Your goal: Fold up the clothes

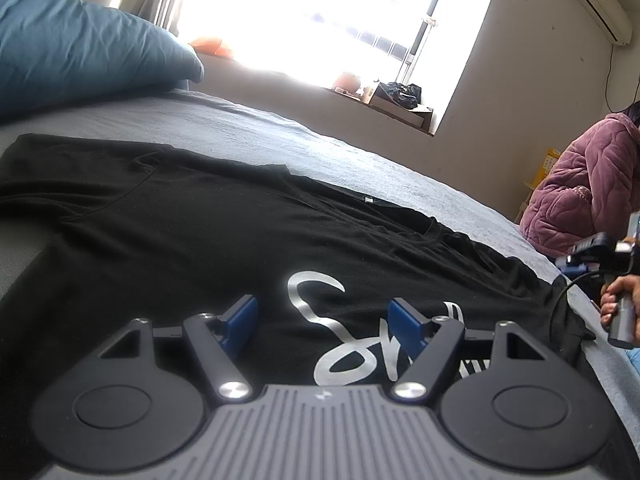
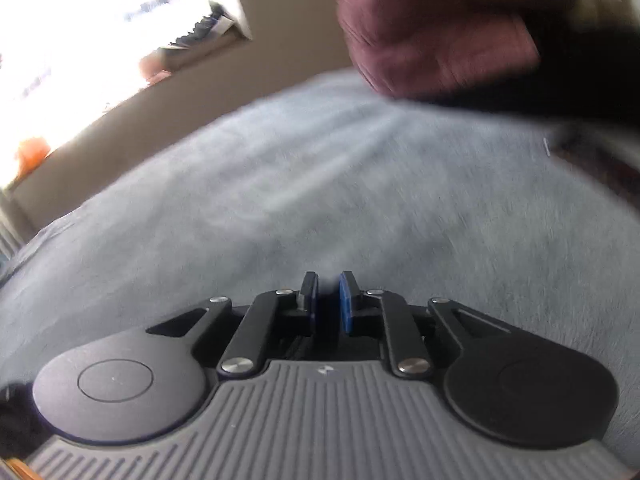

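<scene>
Black T-shirt (image 1: 180, 232) lies spread flat on grey bed sheet (image 1: 320, 140), white script print (image 1: 340, 336) facing up, letters not readable to me; small tag (image 1: 369, 199) at far edge, blank from here

My left gripper (image 1: 322, 320): blue pads wide apart, holding nothing, low over shirt print

My right gripper (image 2: 329, 304): pads nearly together, narrow gap, nothing between, over bare sheet; view blurred

Blue pillow (image 1: 80, 44) beyond shirt's far-left corner. Person in purple jacket (image 1: 580, 184) at bed's right edge. Open sheet beyond shirt toward window wall
</scene>
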